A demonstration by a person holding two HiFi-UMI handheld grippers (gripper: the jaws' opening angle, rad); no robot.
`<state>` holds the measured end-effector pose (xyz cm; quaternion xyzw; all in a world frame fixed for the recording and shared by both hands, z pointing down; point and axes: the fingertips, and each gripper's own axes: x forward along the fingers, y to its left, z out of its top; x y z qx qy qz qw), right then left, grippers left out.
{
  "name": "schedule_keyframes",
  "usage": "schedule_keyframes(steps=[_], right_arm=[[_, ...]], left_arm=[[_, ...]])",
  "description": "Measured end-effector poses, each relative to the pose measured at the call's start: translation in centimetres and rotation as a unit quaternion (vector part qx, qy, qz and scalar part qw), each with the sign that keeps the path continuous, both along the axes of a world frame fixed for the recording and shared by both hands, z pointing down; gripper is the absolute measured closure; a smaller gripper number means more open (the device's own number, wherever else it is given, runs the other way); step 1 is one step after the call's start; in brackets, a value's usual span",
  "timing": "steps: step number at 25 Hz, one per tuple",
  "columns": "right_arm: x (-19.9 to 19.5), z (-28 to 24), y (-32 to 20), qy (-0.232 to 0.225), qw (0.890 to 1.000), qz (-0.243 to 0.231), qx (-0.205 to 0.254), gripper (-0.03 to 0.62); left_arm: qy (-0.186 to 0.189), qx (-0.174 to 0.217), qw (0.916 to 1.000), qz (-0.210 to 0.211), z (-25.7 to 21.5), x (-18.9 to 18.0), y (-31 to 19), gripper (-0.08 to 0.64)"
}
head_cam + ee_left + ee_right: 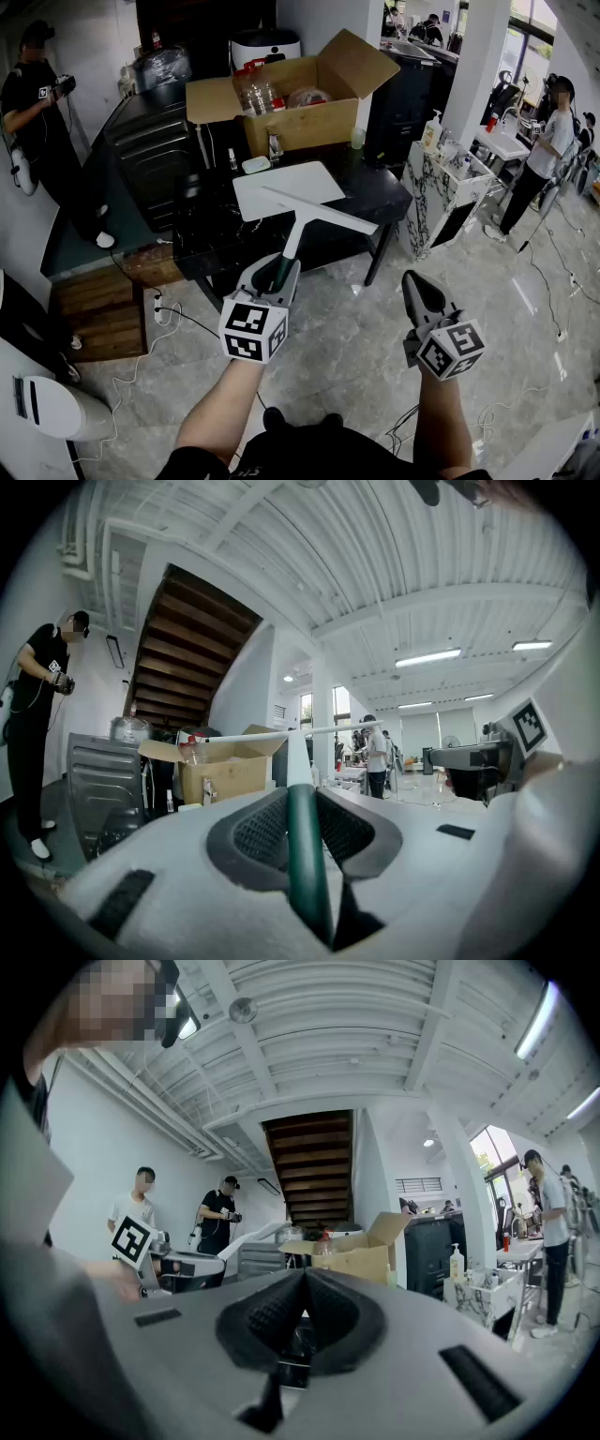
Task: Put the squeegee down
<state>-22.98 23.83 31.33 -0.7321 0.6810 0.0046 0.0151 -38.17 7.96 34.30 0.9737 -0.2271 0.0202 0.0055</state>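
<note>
The squeegee (298,228) has a dark green handle, a white neck that widens upward, and a long, thin white blade bar set across its top. It sits just left of the head view's centre, held off the floor, with the blade drawn over the near edge of the black table (380,197) and the white board (281,183) that lies on it. Whether the blade touches either I cannot tell.

The left gripper (277,269) is clamped on the green handle. In the left gripper view its jaws stand partly apart, with the ribbed pads (258,829) pressed to both sides of the handle (302,810). The right gripper (419,292), at lower right of the head view, has its jaws closed together with nothing between them (302,1312).

The handle's long axis runs from the lower middle of the head view up and slightly right, away from the person. The blade end is farthest out, toward the cardboard box (300,127). The blade bar lies crosswise, slanting from upper left to lower right. In the left gripper view it is almost level
</note>
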Motion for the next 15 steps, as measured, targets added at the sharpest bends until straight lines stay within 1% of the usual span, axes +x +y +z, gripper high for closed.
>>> schedule_keyframes(steps=[6,10,15], right_arm=[[0.4,-0.1,0.4,-0.005,1.0,-0.004,0.004,0.589],[1.2,-0.8,0.9,-0.007,1.0,-0.004,0.018,0.589],[1.4,-1.7,3.0,0.001,0.999,-0.035,0.038,0.588]], left_arm=[[-0.006,-0.005,1.0,-0.001,0.2,0.3,0.5,0.456],[-0.01,-0.004,0.9999,0.001,0.4,1.0,1.7,0.456],[-0.016,0.003,0.9999,0.0,0.4,2.5,4.0,0.456]])
